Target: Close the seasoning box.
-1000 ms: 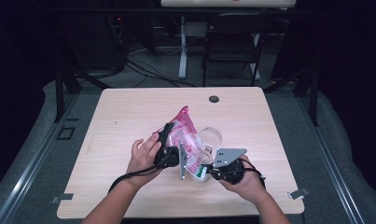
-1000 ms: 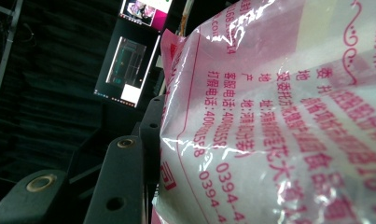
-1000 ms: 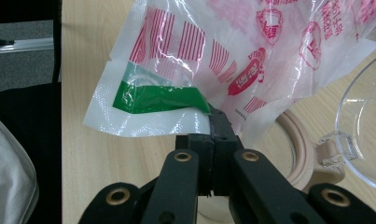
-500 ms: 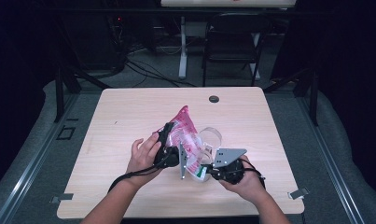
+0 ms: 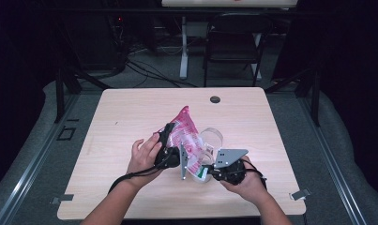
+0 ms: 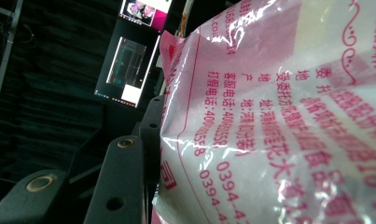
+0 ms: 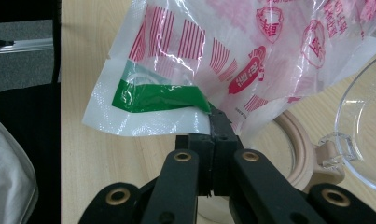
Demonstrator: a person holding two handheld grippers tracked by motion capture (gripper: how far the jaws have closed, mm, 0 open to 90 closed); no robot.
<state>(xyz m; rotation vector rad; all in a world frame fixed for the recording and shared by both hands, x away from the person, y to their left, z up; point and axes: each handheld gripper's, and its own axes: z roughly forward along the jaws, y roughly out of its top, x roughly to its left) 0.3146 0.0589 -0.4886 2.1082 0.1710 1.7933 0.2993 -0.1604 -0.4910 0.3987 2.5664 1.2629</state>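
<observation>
Both grippers held the pink-and-white printed plastic bag [image 5: 186,138] tilted above the light wooden table [image 5: 130,117]. The left gripper [image 5: 170,145] clasped its bulging side, fingers part-spread around it. The right gripper [image 7: 213,135] had its fingers pressed together on the bag's lower corner (by the green patch). Judged step: pouring. Next, tipping that corner toward the clear round container [image 7: 363,135] called for steady hands.

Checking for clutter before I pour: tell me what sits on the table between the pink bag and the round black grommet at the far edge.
Nothing: in the high view the table is bare wood from the pink bag to the grommet.
</observation>
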